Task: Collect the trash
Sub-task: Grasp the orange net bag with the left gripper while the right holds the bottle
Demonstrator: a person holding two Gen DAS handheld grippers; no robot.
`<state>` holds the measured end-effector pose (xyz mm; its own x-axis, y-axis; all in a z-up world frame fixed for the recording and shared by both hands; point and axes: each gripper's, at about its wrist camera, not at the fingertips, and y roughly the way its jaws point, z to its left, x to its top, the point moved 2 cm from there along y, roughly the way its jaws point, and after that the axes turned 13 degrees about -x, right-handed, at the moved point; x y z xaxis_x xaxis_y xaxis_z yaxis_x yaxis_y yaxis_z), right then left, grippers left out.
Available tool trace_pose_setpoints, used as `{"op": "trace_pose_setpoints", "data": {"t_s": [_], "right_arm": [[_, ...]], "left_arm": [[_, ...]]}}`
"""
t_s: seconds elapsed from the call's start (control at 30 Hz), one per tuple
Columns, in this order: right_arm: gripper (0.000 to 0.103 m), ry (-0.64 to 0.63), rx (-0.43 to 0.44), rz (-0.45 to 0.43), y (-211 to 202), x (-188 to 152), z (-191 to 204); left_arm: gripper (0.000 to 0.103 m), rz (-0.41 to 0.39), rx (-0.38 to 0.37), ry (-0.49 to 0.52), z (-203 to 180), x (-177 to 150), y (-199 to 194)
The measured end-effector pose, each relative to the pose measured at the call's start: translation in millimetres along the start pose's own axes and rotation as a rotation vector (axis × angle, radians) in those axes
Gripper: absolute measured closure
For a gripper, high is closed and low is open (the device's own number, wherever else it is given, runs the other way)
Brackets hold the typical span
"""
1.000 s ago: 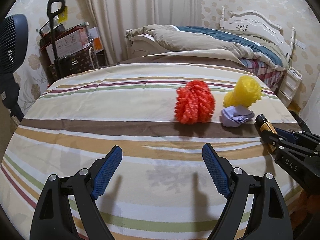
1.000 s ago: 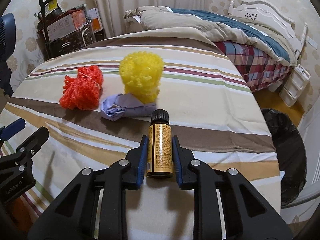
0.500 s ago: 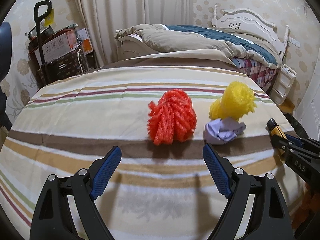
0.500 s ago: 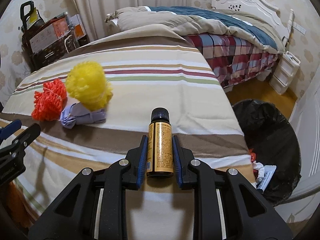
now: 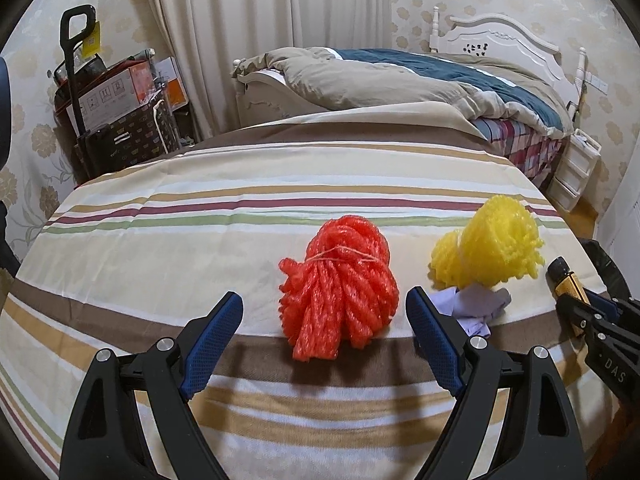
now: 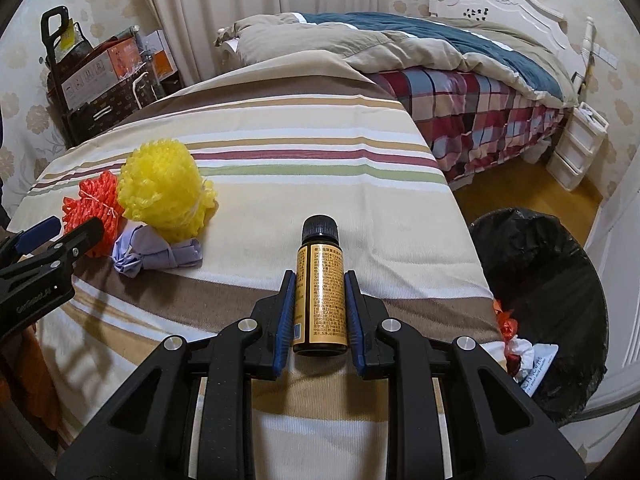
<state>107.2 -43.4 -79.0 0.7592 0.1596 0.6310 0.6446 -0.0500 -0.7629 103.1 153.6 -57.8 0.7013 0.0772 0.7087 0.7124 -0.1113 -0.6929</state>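
Note:
An orange-red foam net bundle lies on the striped tablecloth. My left gripper is open, its blue pads on either side of the bundle's near end. A yellow foam net bundle and a crumpled lilac paper lie to its right. My right gripper is shut on a small brown bottle with a gold label and black cap, held above the table's right side. A black-lined trash bin stands on the floor to the right, with trash inside.
A bed with a beige and blue duvet stands behind the table. Boxes and a trolley stand at the back left. White drawers sit by the bed. The right gripper shows at the left view's right edge.
My left gripper has moved toward the orange-red bundle, which now sits between its pads. My right gripper has swung right with the bottle, bringing the trash bin into view.

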Motion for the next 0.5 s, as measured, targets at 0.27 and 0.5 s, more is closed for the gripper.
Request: {"op": "trace_pose_setpoints", "data": {"t_s": [0.27, 0.5], "right_arm": [[0.080, 0.005, 0.006, -0.001, 0.6, 0.3, 0.0], [0.080, 0.019, 0.011, -0.007, -3.0, -1.7, -2.9]], "left_arm": [[0.052, 0.030, -0.036, -0.010, 1.0, -1.5, 5.5], [0.056, 0.004, -0.036, 0.001, -3.5, -8.0, -5.7]]}}
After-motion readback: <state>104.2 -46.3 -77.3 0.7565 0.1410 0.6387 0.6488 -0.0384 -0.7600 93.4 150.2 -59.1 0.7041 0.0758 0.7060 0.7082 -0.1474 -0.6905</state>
